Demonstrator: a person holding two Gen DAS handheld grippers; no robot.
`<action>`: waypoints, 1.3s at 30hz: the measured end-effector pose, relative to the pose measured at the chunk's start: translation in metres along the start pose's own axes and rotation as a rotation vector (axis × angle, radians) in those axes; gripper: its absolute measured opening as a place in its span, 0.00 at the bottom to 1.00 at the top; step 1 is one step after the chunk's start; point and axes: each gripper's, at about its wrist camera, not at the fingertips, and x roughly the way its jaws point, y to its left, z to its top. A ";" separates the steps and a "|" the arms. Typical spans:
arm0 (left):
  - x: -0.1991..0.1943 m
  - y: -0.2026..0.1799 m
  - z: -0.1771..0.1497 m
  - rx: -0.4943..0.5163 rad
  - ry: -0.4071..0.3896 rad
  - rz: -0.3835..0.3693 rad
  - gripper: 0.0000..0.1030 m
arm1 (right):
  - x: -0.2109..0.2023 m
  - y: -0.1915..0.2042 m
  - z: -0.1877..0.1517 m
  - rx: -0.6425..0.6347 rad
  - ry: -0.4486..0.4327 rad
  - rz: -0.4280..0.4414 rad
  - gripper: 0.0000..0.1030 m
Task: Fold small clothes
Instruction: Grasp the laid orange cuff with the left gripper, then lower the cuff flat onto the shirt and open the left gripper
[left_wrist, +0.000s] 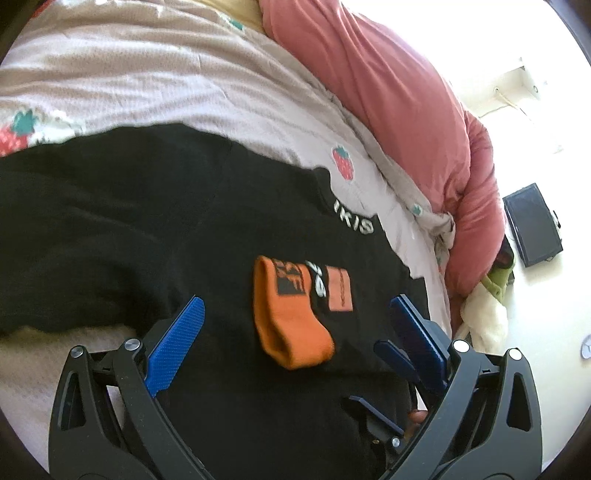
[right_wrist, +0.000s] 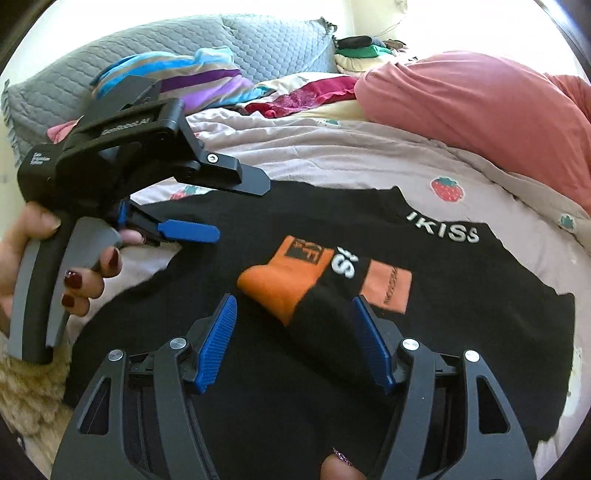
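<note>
Now, on the bed (right_wrist: 332, 147), a black garment (right_wrist: 461, 314) lies spread flat with an orange and black sock (right_wrist: 291, 280) on top. At left the left gripper (right_wrist: 236, 212) hovers, fingers apart, holding nothing. The right gripper (right_wrist: 295, 343) is also open and empty; the sock's black end lies between its fingers (right_wrist: 218, 343), untouched. The sock's long axis runs diagonally, orange end pointing up-left.

Both tools, left (left_wrist: 295, 314) and right (right_wrist: 295, 314), open-jawed, angled downward
</note>
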 end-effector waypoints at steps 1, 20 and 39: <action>0.002 -0.002 -0.004 0.002 0.010 -0.005 0.92 | -0.006 -0.002 -0.004 0.004 -0.006 -0.003 0.61; 0.045 -0.016 -0.027 -0.055 0.052 0.080 0.28 | -0.092 -0.085 -0.070 0.318 -0.107 -0.201 0.64; -0.008 -0.040 0.004 0.213 -0.141 0.197 0.07 | -0.097 -0.111 -0.073 0.401 -0.088 -0.307 0.64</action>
